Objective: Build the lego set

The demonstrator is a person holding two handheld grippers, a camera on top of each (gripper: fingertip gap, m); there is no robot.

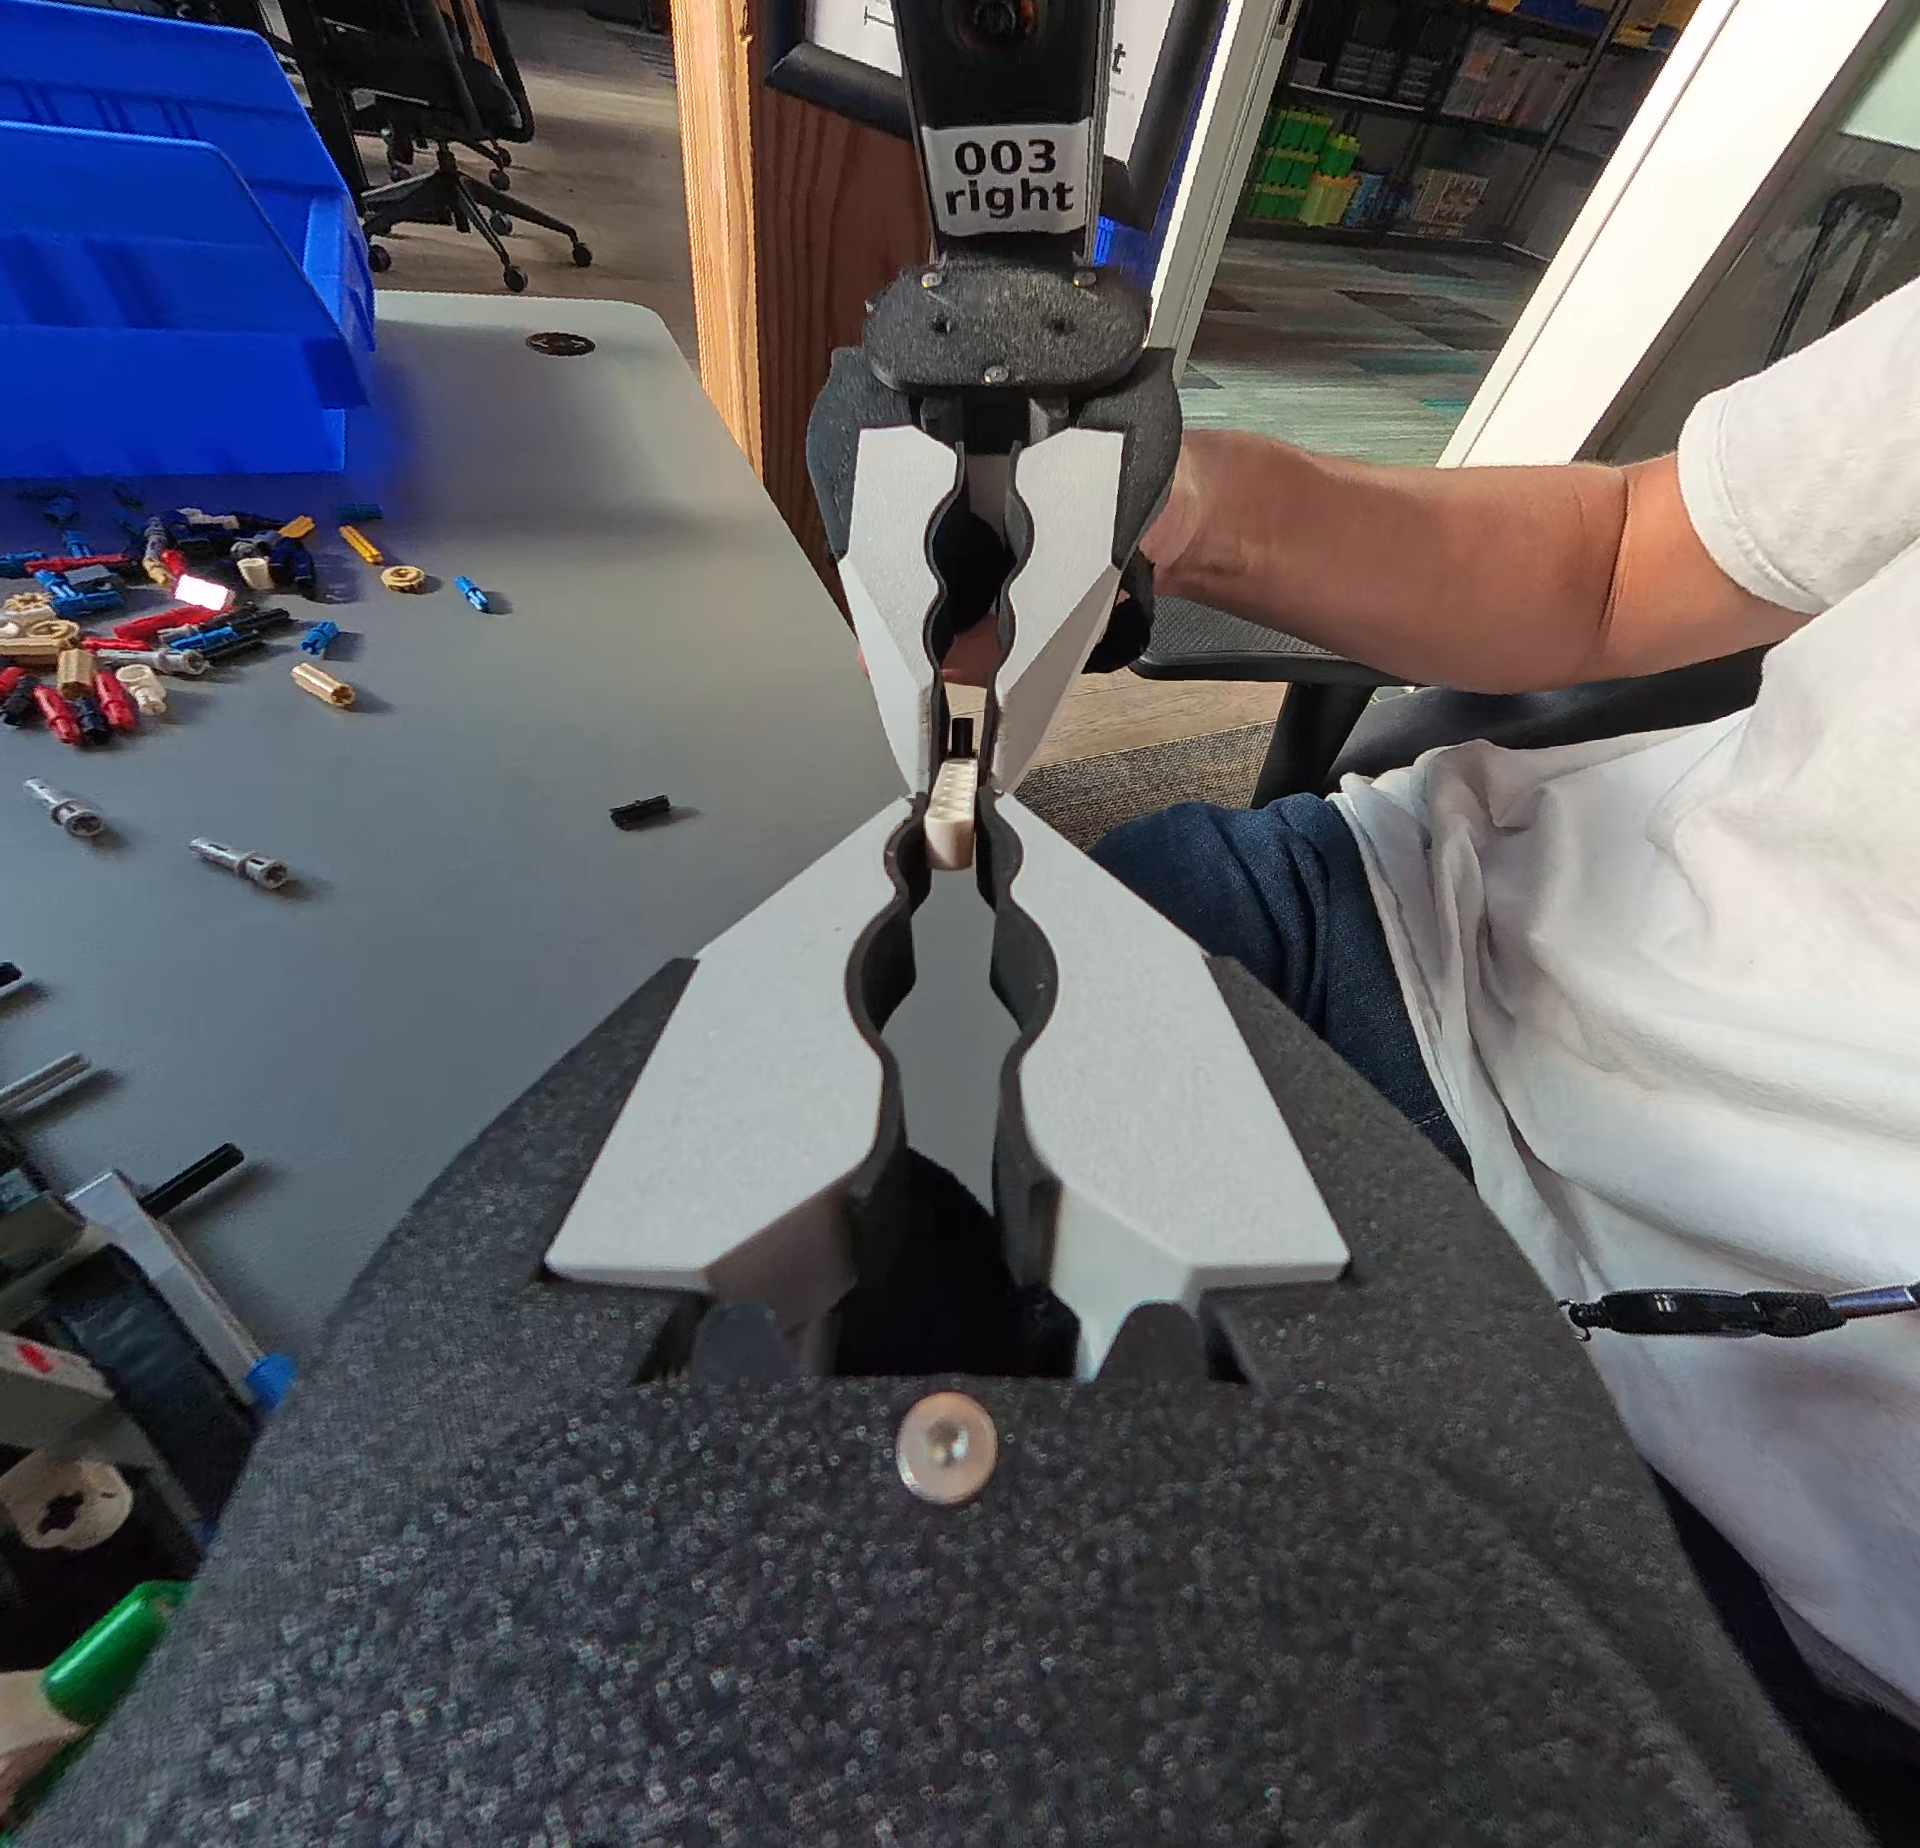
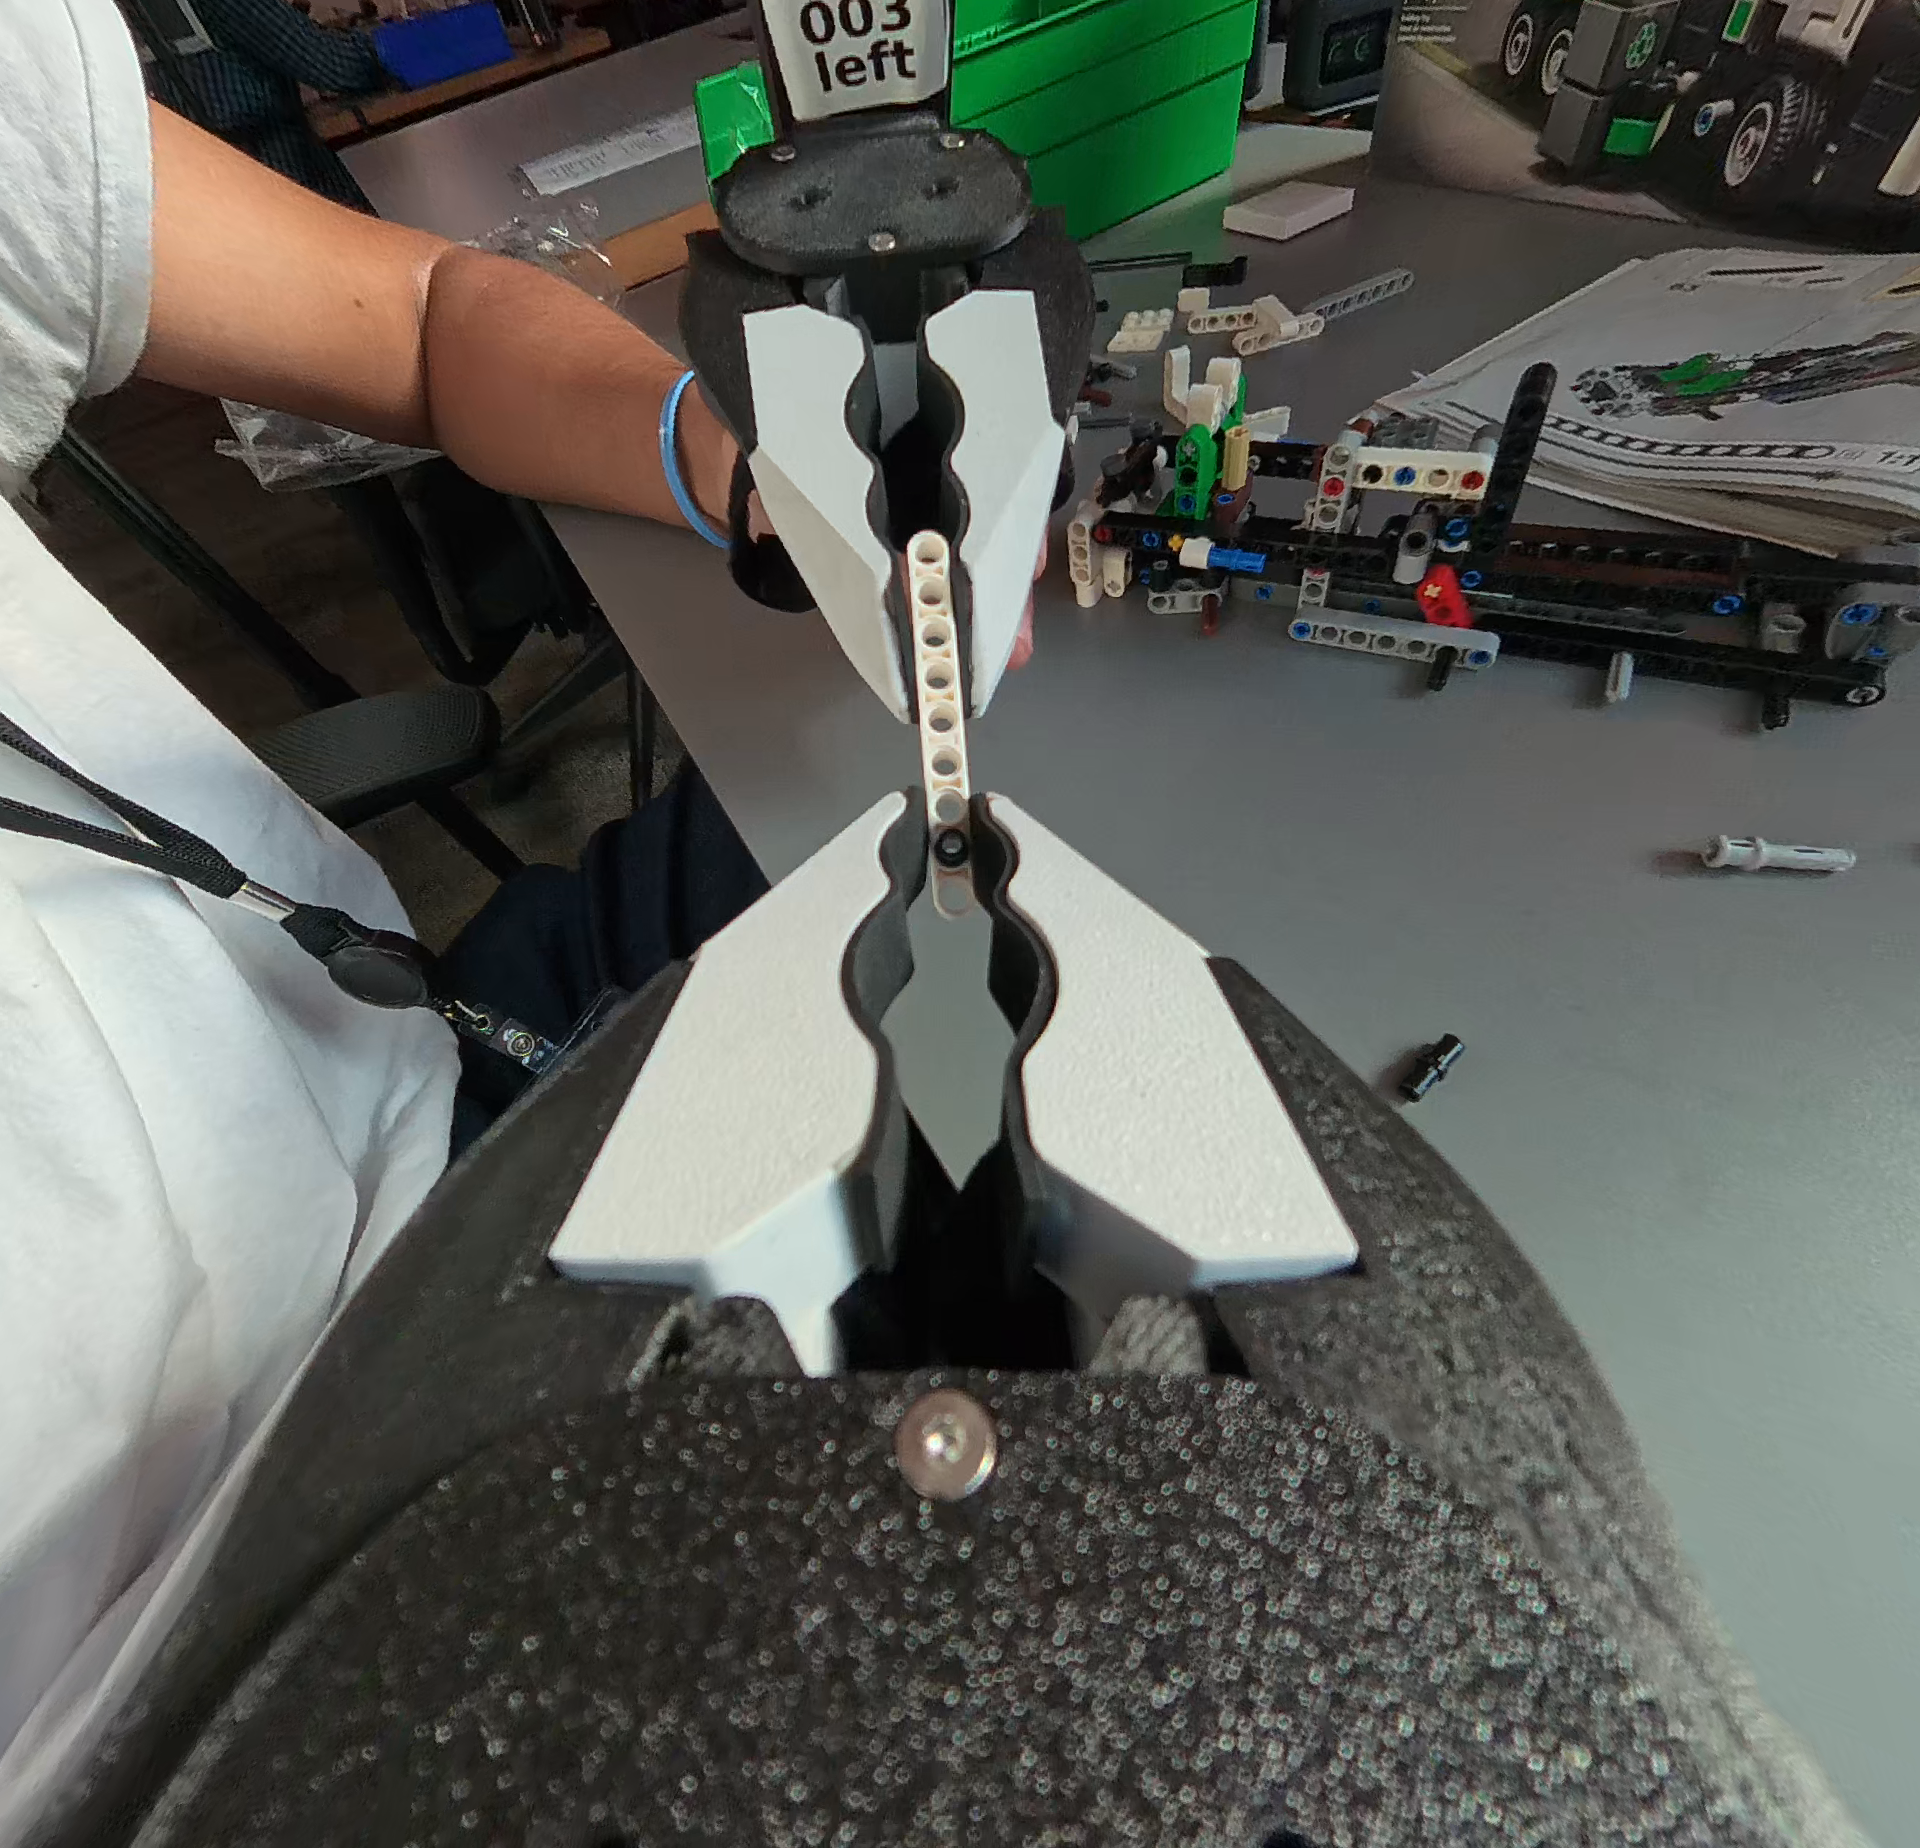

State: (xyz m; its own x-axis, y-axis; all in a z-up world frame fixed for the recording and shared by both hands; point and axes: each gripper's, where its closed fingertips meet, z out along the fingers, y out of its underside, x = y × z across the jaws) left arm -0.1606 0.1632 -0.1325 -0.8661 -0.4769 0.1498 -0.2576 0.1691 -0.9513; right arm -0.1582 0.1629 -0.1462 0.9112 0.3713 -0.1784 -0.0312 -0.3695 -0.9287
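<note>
A long white holed beam [image 2: 938,676] is held in the air between both grippers, above the table's near edge. My right gripper [image 2: 948,824] is shut on its near end, where a black pin [image 2: 951,848] sits in a hole. My left gripper [image 2: 940,699] is shut on the beam's far part. In the left wrist view my left gripper [image 1: 951,809] clamps the beam's end [image 1: 951,834]. The right gripper [image 1: 961,780] meets it tip to tip, with the black pin [image 1: 961,733] showing between its fingers.
A partly built black chassis [image 2: 1455,572], an instruction booklet [image 2: 1714,416], a green bin [image 2: 1112,84] and the set box [image 2: 1662,63] lie to the right. Loose parts [image 1: 125,635] and blue bins [image 1: 156,240] sit far left. Single pins [image 1: 639,811] [image 2: 1432,1066] [image 2: 1777,855] lie on the grey table [image 1: 468,863]. Left and right tips are no more than a few centimetres apart.
</note>
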